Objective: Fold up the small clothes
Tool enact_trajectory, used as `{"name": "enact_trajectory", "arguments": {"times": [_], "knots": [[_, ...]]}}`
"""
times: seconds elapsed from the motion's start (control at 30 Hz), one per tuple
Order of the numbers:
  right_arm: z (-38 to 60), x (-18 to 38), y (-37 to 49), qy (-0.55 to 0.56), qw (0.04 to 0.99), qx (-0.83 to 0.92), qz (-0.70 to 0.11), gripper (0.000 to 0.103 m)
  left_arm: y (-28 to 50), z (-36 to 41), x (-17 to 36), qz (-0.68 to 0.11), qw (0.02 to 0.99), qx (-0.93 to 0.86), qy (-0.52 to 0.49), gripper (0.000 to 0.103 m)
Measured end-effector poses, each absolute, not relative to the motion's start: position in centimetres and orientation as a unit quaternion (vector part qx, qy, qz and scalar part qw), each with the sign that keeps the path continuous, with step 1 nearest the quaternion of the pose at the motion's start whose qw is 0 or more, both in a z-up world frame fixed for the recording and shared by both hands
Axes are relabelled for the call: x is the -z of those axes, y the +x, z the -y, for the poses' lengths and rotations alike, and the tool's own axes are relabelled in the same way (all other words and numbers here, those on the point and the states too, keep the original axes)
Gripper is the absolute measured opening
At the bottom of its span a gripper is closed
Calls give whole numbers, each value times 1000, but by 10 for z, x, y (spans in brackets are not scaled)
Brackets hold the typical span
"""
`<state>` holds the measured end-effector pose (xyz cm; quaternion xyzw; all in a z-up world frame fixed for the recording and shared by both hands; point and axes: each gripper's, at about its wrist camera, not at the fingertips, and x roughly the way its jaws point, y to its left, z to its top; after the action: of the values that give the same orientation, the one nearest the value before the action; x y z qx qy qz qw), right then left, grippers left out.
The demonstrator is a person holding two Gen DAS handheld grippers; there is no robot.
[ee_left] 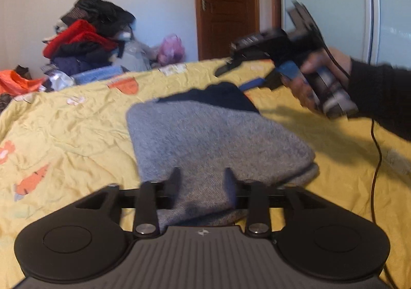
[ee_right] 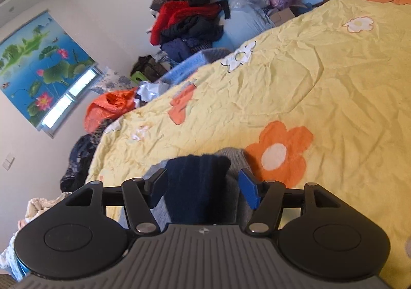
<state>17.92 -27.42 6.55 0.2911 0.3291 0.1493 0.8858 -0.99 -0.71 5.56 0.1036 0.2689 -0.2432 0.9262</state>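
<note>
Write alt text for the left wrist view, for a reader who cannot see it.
A folded grey garment lies on a yellow floral bedspread, the open left gripper over its near edge. The right gripper, held in a hand, hovers open over a dark blue garment beyond it.

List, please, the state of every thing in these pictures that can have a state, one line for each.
Grey garment: folded, lying flat on the bed.
Dark blue garment: lying at the far end of the grey one, partly covered by it.
Left gripper: jaws open, over the near edge of the grey garment.
Right gripper: jaws open, empty, above the dark blue garment.
Yellow bedcover: spread out, wrinkled.
Wooden door: closed.
</note>
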Motion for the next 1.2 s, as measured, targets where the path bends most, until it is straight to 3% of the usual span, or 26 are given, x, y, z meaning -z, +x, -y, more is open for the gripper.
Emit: {"name": "enact_trajectory", "arguments": {"times": [0.03, 0.1, 0.13, 0.17, 0.2, 0.27, 0.37, 0.47, 0.53, 0.6, 0.9, 0.97, 1.0, 1.03, 1.07, 1.1, 1.2], "knots": [[270, -63, 189, 284, 884, -145, -342, 68, -5, 10, -51, -274, 924, 247, 105, 72], [260, -56, 205, 271, 878, -142, -368, 68, 3, 13, -39, -279, 922, 245, 111, 81], [255, -53, 210, 265, 876, -148, -374, 63, 8, 14, -32, -289, 920, 239, 112, 81], [249, -52, 212, 253, 877, -161, -376, 50, 13, 14, -24, -305, 917, 231, 111, 81], [242, -52, 213, 227, 881, -163, -381, 9, 14, 11, -18, -310, 917, 229, 102, 81], [237, -51, 209, 175, 894, -154, -383, 8, 12, 2, -16, -303, 920, 233, 81, 79], [253, -41, 206, 182, 891, -142, -391, 6, 10, -5, -16, -300, 920, 237, 81, 75], [259, -41, 198, 197, 891, -148, -381, 14, 5, -5, -20, -284, 926, 232, 93, 75], [262, -51, 185, 214, 892, -141, -372, 50, -8, -5, -28, -262, 930, 228, 120, 75], [269, -62, 161, 235, 894, -154, -350, 68, -21, -6, -32, -242, 934, 217, 151, 75], [270, -63, 63, 234, 871, -216, -374, 65, -19, -11, -20, -245, 932, 183, 196, 74], [261, -57, 54, 227, 864, -223, -391, 63, -19, -8, -17, -241, 932, 178, 202, 55], [255, -53, 52, 219, 861, -227, -399, 59, -18, -5, -16, -241, 932, 175, 206, 30], [249, -50, 51, 208, 861, -227, -406, 54, -18, -1, -15, -242, 931, 173, 210, 16], [242, -47, 50, 192, 859, -230, -416, 35, -18, 2, -14, -237, 932, 173, 213, 15], [235, -44, 50, 171, 860, -229, -423, 22, -20, 4, -13, -230, 933, 173, 218, 12], [227, -44, 51, 144, 863, -233, -426, 18, -20, 0, -15, -232, 937, 164, 204, 8]]}}
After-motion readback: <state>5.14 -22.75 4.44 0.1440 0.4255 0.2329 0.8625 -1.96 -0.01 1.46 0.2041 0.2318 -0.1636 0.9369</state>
